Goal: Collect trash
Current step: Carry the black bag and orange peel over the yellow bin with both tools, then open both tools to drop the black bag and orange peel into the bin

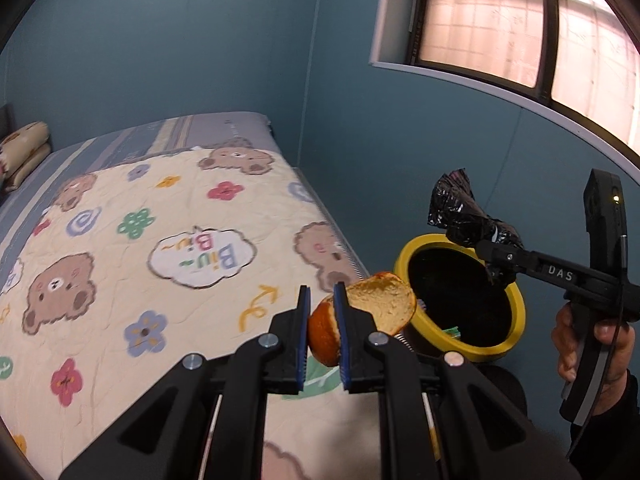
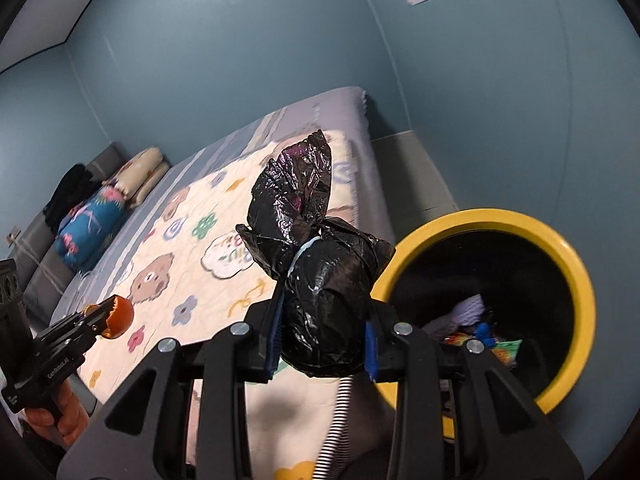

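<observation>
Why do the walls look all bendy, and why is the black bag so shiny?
Left wrist view: the fisheye lens bows the window sill; the window glows washed-out pink. Right wrist view: the walls curve too, and light glints white off the crinkly black bag in the right tool.

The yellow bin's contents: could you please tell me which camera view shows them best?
The right wrist view: it looks into the yellow bin, showing colourful wrappers inside. The left wrist view shows mostly a dark interior, partly hidden by the black bag.
</observation>
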Motion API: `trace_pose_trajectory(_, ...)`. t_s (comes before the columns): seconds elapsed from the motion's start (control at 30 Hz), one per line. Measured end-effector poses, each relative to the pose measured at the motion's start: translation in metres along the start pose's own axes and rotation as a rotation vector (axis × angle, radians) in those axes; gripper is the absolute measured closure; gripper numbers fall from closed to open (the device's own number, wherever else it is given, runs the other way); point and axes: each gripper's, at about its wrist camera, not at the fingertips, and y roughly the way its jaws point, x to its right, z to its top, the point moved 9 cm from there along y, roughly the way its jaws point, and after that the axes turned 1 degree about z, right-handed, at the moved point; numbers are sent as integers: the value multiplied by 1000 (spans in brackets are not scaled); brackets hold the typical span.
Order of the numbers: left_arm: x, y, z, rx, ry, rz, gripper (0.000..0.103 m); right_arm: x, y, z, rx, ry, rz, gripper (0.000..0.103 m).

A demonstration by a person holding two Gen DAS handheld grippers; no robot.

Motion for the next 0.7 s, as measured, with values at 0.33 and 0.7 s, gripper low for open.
trace_pose_trajectory(0.33, 51, 49, 22, -33, 19, -113, 92, 54, -19, 13, 66, 90, -73, 72)
trace_pose_trajectory(0.7, 104, 128, 34, -107, 21, -212, 92, 105, -11, 17, 74, 180, -153, 72)
